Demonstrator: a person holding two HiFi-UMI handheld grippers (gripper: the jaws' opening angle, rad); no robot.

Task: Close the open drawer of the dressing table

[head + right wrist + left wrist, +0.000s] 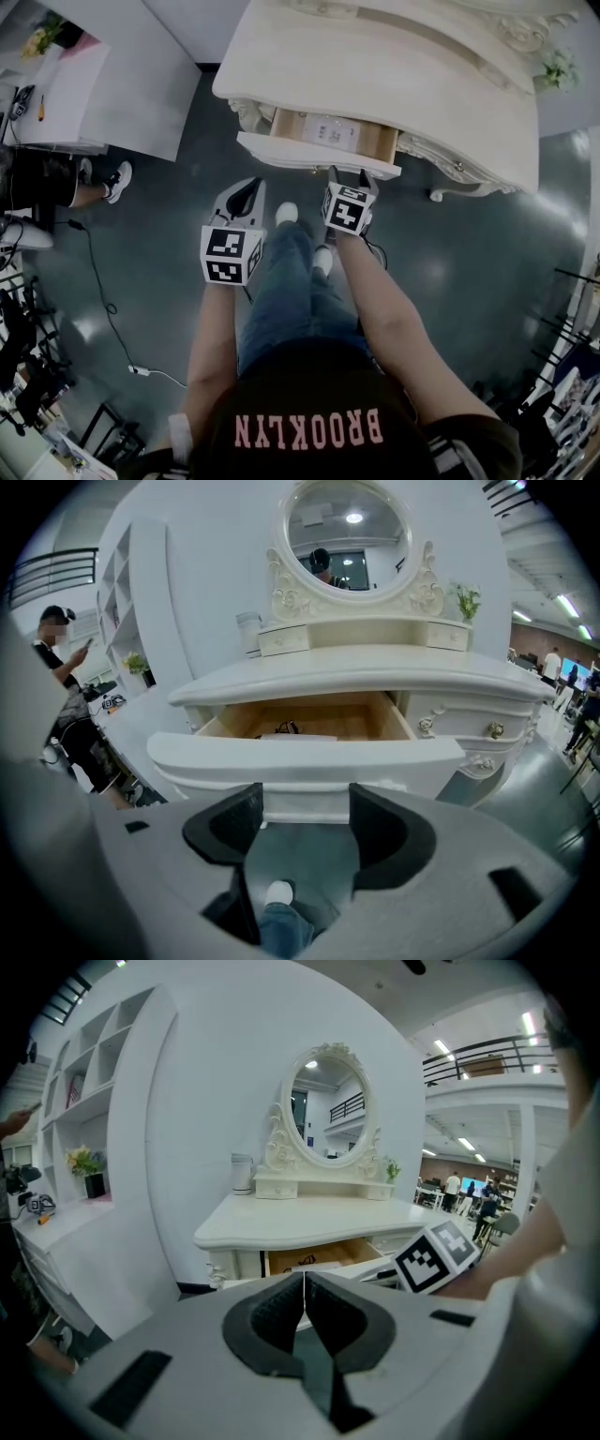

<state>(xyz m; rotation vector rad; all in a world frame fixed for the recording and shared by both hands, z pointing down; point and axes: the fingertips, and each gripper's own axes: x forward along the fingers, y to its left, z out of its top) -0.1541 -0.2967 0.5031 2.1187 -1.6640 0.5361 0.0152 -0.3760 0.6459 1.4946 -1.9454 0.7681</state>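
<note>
Right gripper view puts your right gripper [307, 803] square to the pulled-out white-fronted wooden drawer [305, 750] of the cream-white carved dressing table [366, 679]. Its dark padded jaws stand wide apart and hold nothing. The drawer's white front panel sits just ahead of the tips (whether they touch it I cannot tell). That spread makes sense, in my judgement, because a push wants a broad flat contact and not a pinch. Centred on the panel, it should send the drawer straight in instead of skewing it.

The drawer hangs well out beneath the table's top. Its bare wood inside shows, with a pale flat item [298, 735] lying in it.

Your left gripper [246, 190] is held back, apart from the furniture, with its jaws pressed together on nothing. It seems parked out of the way, leaving a one-handed push to the right. The step in hand looks like the approach; the drawer is not yet closed.
</note>
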